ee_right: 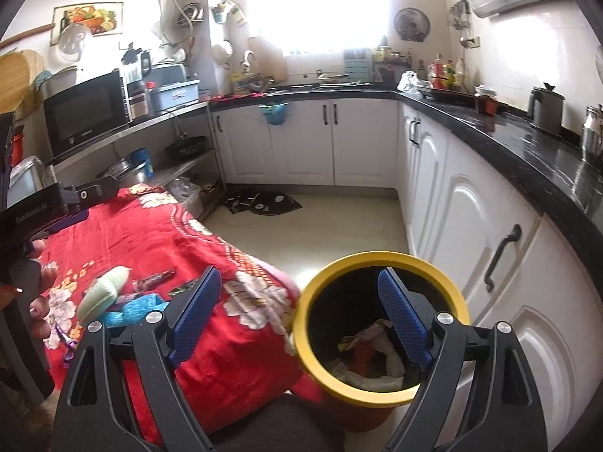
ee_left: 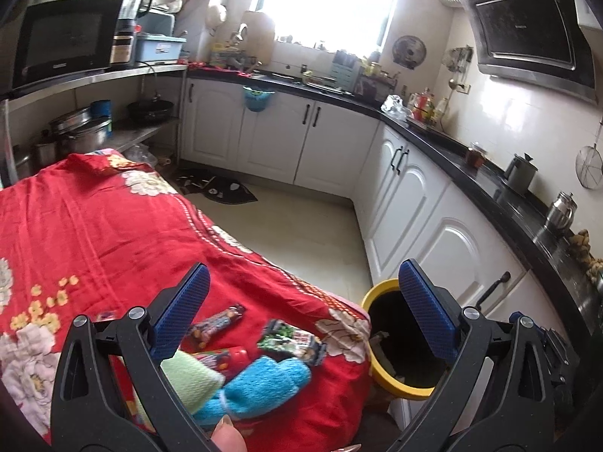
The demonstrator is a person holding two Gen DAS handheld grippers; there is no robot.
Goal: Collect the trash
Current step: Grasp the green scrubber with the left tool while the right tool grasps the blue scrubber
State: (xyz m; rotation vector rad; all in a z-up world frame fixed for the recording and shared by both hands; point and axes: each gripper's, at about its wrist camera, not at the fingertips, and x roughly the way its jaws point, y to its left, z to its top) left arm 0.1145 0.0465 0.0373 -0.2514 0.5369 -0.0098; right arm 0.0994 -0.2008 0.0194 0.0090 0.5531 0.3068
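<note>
A red flowered cloth covers a table. On its near corner lie snack wrappers, a dark green wrapper, a red wrapper, a light green cloth and a blue cloth. My left gripper is open and empty above them. A yellow-rimmed bin stands beside the table with crumpled trash inside; it also shows in the left wrist view. My right gripper is open and empty above the bin's left rim. The cloths and wrappers also show in the right wrist view.
White cabinets under a black counter run along the right and back. A metal shelf with a microwave and pots stands at the left. A dark mat lies on the floor. The left gripper's body shows at the left.
</note>
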